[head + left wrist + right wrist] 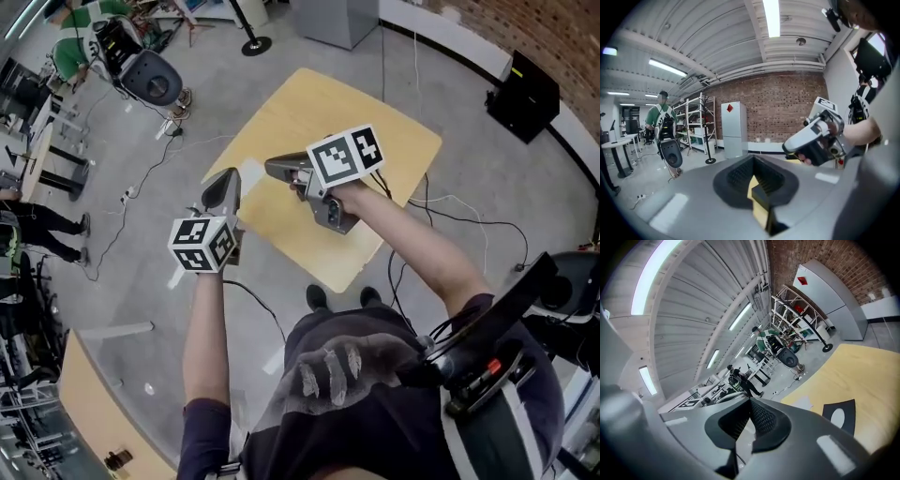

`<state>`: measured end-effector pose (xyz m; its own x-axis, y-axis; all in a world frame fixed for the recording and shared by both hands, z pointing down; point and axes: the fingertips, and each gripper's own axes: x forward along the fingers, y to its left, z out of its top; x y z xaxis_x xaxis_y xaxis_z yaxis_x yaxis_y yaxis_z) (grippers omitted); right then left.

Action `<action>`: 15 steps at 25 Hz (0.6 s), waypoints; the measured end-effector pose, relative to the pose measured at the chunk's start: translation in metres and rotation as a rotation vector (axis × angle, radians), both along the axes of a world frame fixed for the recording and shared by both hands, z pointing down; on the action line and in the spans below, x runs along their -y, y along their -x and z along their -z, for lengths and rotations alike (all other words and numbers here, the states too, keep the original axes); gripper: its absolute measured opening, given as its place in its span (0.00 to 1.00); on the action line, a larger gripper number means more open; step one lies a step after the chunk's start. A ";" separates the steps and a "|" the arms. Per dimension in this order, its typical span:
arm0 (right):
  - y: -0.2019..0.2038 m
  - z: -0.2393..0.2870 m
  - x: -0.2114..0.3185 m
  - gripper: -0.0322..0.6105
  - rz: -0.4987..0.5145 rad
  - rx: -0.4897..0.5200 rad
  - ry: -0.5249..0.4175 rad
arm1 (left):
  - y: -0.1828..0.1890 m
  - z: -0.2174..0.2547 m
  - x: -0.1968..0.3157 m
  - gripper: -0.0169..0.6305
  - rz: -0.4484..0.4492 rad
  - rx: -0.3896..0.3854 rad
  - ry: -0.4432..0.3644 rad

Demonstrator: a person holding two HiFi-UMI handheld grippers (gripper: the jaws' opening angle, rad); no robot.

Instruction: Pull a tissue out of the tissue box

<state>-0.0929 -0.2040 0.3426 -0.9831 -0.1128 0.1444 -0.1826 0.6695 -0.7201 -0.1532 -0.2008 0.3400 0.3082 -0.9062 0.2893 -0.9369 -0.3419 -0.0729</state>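
Both jaws clenched, seemingly: left gripper (228, 180), right gripper (273, 168) over wooden table (384, 141), grey floor (141, 281), brick wall (562, 33).

A: Where are the arms?
B: The left arm (204, 328) and right arm (422, 246) both reach forward.
A: And the jaws?
B: The left gripper (228, 178) points ahead, jaws together and empty. The right gripper (274, 167) is turned leftward, also closed and empty.

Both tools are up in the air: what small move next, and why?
Probably lower the right tool toward the dark box on the wooden table, opening it on the way. Both it and the left tool are shut, empty and above the table; the box's pale oval opening is untouched.
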 end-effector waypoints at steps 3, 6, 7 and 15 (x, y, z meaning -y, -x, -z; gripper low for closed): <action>-0.023 0.002 -0.004 0.05 0.021 0.002 -0.007 | -0.029 0.001 -0.002 0.03 -0.006 0.008 0.004; -0.029 0.006 -0.007 0.05 0.049 0.011 -0.041 | -0.040 0.012 -0.003 0.03 0.009 0.002 -0.019; -0.029 0.010 -0.009 0.05 0.060 0.017 -0.054 | -0.041 0.017 -0.005 0.03 0.016 0.009 -0.030; -0.026 0.043 -0.042 0.05 0.166 0.062 -0.214 | -0.050 0.046 -0.034 0.03 0.074 0.060 -0.101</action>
